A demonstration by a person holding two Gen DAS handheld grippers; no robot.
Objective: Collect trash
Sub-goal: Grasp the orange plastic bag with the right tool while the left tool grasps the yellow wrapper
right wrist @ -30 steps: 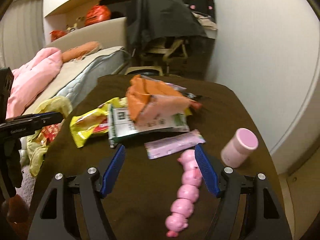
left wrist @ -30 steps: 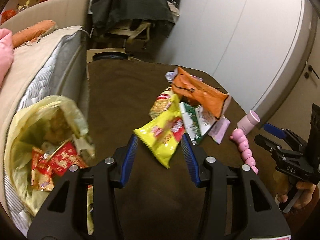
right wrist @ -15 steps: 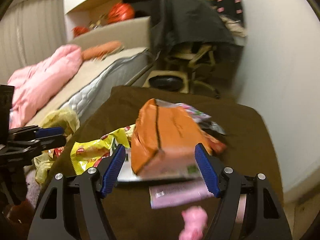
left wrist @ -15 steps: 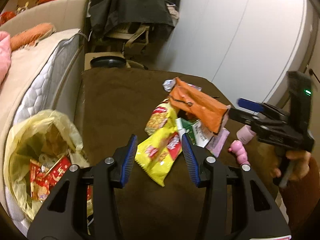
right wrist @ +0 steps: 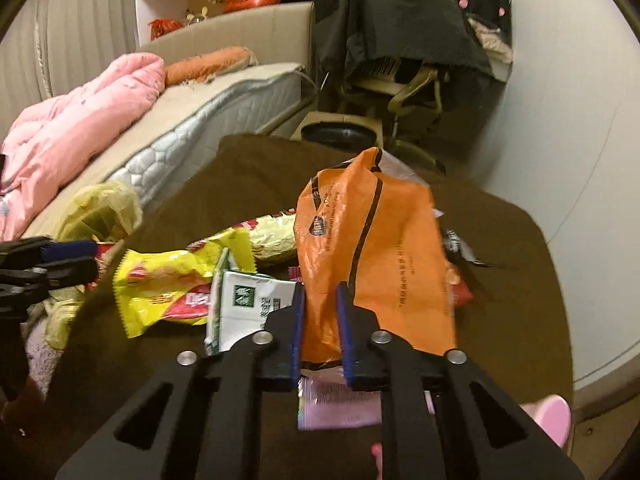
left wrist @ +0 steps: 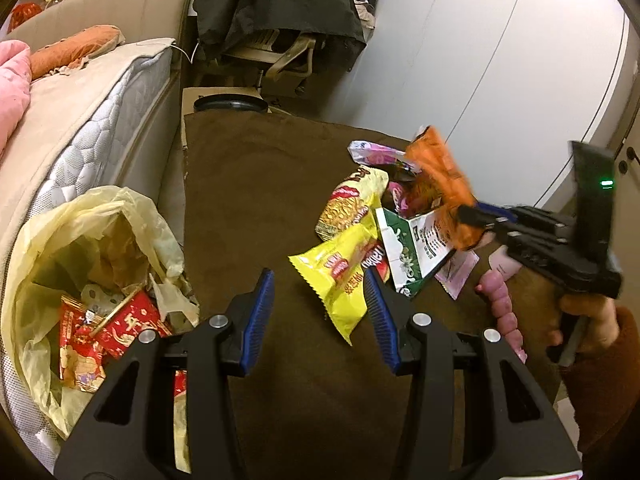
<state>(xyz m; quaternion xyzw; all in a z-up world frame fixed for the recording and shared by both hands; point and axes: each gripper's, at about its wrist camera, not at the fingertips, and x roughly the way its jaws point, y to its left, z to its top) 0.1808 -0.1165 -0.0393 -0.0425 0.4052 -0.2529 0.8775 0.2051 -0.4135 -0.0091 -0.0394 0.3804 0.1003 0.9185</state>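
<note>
While the right gripper (right wrist: pixel 320 320), its jaws just having closed, pinches the orange bag's (right wrist: pixel 372 248) lower edge above the brown table (right wrist: pixel 500 320), the left gripper (left wrist: pixel 320 312) hovers with fingers apart, empty, near the yellow wrapper (left wrist: pixel 340 276); yellow trash bag (left wrist: pixel 80 240) beside table.

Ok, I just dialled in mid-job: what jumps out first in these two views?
The orange wrapper, standing up from the litter pile in the middle of the brown table, pinched at its lower edge by the right gripper, whose jaws have just closed on it. Next, the yellow snack bag lying just ahead of the open left gripper. At the table's left edge gapes a yellow trash bag already holding red packets.
</note>
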